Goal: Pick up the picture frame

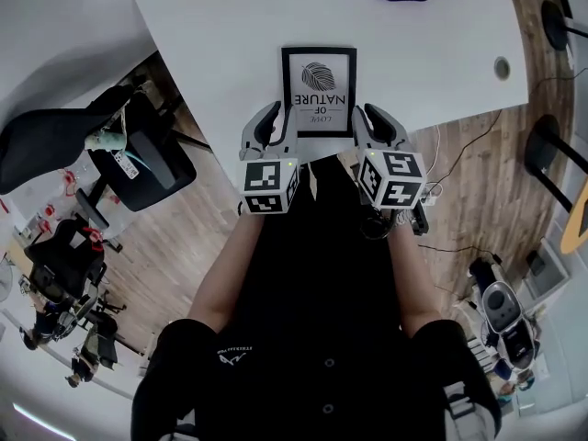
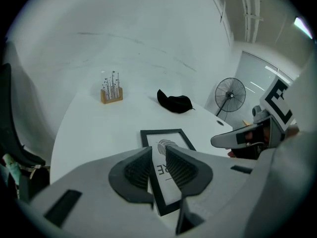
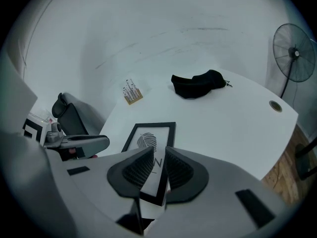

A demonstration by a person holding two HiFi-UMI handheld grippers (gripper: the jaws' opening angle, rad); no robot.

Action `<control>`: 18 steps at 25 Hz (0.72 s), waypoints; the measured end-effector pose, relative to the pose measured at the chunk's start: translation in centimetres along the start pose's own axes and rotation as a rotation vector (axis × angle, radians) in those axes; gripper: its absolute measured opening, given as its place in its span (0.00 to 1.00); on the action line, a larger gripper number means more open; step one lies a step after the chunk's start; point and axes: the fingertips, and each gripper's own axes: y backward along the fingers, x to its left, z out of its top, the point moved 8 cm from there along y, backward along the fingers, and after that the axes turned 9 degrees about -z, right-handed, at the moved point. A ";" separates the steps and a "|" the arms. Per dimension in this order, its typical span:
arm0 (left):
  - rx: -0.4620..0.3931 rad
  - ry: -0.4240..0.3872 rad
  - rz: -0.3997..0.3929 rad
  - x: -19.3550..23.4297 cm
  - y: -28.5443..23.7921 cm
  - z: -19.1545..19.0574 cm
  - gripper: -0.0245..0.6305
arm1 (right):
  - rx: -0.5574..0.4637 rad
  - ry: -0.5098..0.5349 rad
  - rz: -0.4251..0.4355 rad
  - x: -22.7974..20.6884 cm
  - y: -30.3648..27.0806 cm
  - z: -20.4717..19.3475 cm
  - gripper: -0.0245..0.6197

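Lifting from this position carries several risks, judged from the current layout. The large white table (image 1: pixel 211 53) has a smooth, matte top that probably offers little friction. The rectangular black-railed picture frame (image 1: pixel 318 92) lies flat on it, near the table edge closest to the person. A frame that slips from the grasp could slide off that edge to the floor.

The frame is held at two points only, one on each side rail close to the near corners. If one side rises faster than the other, the frame will probably tilt or twist and work loose. Pushing the two sides together or pulling them apart could strain the corner joints.

The left hand-held gripper (image 2: pixel 158 151) has its jaws close together, pinching the frame's left rail. The right hand-held gripper (image 3: pixel 159 151) pinches the right rail in the same way. Each rail is narrow, so the contact area is small and a shallow grasp may peel off under load.

Materials and shapes:
- Table: flat white surface with a rounded corner.
- Frame: thin, straight black rails with a smooth finish around a white print of a dark leaf and lettering. Whether glazing covers the print cannot be determined.
- Gripper bodies: pale grey moulded plastic with curved jaw arms.
- Jaw pads: dark, ribbed and apparently rubbery.
- Crumpled black cloth (image 2: pixel 174 103): soft, lying well apart from the frame at the far side of the table.
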 end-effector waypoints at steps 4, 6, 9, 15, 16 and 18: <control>0.053 0.023 -0.007 1.0 -1.2 -0.7 0.17 | 0.039 -0.004 -0.009 -0.1 -1.5 -0.3 0.16; 0.078 0.039 -0.001 1.4 -1.7 -1.0 0.17 | 0.056 -0.007 -0.008 -0.2 -2.0 -0.4 0.16; 0.111 0.059 0.006 1.9 -2.6 -1.6 0.17 | 0.078 -0.009 -0.013 -0.3 -2.9 -0.6 0.16; 0.164 0.094 0.013 2.3 -4.2 -2.5 0.17 | 0.128 -0.022 -0.030 -0.5 -4.6 -1.2 0.16; 0.169 0.101 0.017 2.4 -4.4 -2.6 0.17 | 0.135 -0.022 -0.031 -0.4 -4.8 -1.3 0.16; 0.178 0.113 0.022 2.4 -4.8 -2.8 0.17 | 0.153 -0.019 -0.029 -0.4 -5.2 -1.6 0.16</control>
